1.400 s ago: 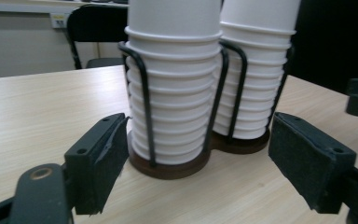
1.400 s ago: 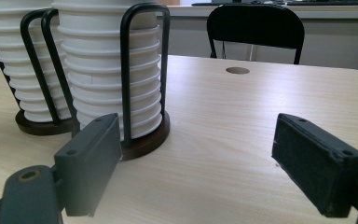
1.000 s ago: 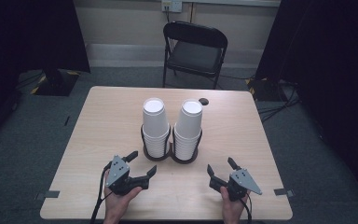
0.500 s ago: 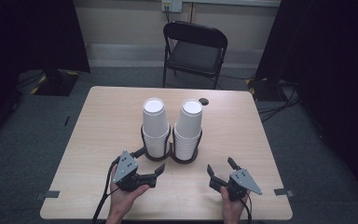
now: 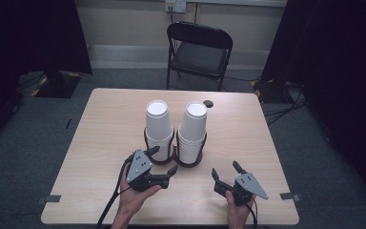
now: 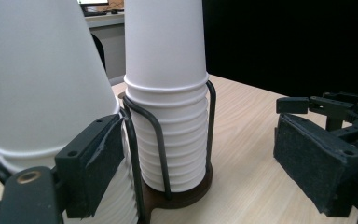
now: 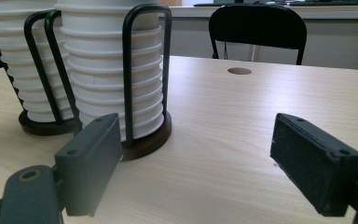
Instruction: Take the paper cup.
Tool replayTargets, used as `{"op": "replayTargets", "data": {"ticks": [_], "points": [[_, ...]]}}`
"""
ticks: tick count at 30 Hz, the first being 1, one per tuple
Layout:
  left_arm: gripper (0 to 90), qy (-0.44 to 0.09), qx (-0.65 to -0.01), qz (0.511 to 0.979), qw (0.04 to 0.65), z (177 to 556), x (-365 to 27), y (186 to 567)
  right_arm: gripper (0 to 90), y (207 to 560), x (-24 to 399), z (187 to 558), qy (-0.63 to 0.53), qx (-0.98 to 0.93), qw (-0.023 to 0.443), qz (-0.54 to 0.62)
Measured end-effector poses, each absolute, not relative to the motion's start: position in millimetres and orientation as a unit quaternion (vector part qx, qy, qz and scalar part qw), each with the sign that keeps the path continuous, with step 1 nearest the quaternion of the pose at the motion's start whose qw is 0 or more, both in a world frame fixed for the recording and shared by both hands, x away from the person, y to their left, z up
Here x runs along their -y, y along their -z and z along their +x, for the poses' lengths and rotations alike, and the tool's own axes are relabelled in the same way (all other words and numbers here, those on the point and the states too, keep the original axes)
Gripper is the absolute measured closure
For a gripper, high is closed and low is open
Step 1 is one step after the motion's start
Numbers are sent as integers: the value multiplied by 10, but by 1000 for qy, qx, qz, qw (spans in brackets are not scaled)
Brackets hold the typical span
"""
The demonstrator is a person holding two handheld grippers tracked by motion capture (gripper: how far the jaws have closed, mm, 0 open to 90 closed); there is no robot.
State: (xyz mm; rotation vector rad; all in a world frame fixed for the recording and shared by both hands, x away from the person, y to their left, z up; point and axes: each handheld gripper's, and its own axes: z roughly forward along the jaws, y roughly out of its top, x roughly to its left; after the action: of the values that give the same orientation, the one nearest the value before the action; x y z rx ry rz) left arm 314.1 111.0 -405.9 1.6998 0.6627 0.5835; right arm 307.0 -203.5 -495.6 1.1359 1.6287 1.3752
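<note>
Two tall stacks of white cups stand in a black wire holder (image 5: 174, 160) at the table's middle: the left stack (image 5: 158, 125) and the right stack (image 5: 192, 131). My left gripper (image 5: 164, 161) sits just in front of the holder, open, its far jaw close by the left stack's wire. In the left gripper view the right stack (image 6: 168, 93) stands beyond the parted jaws, with nothing pressed between the pads (image 6: 314, 165). My right gripper (image 5: 225, 169) rests open near the front right of the table, apart from the holder's base (image 7: 144, 140).
The light wooden table (image 5: 105, 119) has a small dark round hole (image 5: 208, 103) behind the cups. A black folding chair (image 5: 198, 47) stands beyond the far edge. Dark curtains hang at both sides. Bare tabletop lies left and right of the holder.
My left gripper has moved right and up toward the cup holder, its jaws now beside the left stack's base. The right gripper and the cups have stayed put.
</note>
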Motion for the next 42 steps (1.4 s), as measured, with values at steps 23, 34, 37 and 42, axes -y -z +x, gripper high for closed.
{"op": "replayTargets", "data": {"ticks": [23, 34, 37, 42], "points": [[156, -263, -265, 720, 585, 3325, -895, 3808, 156, 4956, 2035, 3065, -534, -632, 354, 436], [157, -270, -262, 718, 586, 3415, -777, 3643, 157, 4956, 2035, 3067, -534, -633, 353, 436], [157, -269, -260, 717, 588, 3433, -767, 3620, 157, 4956, 2035, 3068, -534, -633, 352, 436], [157, -265, -264, 714, 592, 3481, -750, 3564, 157, 4956, 2035, 3069, -534, -633, 352, 436]]}}
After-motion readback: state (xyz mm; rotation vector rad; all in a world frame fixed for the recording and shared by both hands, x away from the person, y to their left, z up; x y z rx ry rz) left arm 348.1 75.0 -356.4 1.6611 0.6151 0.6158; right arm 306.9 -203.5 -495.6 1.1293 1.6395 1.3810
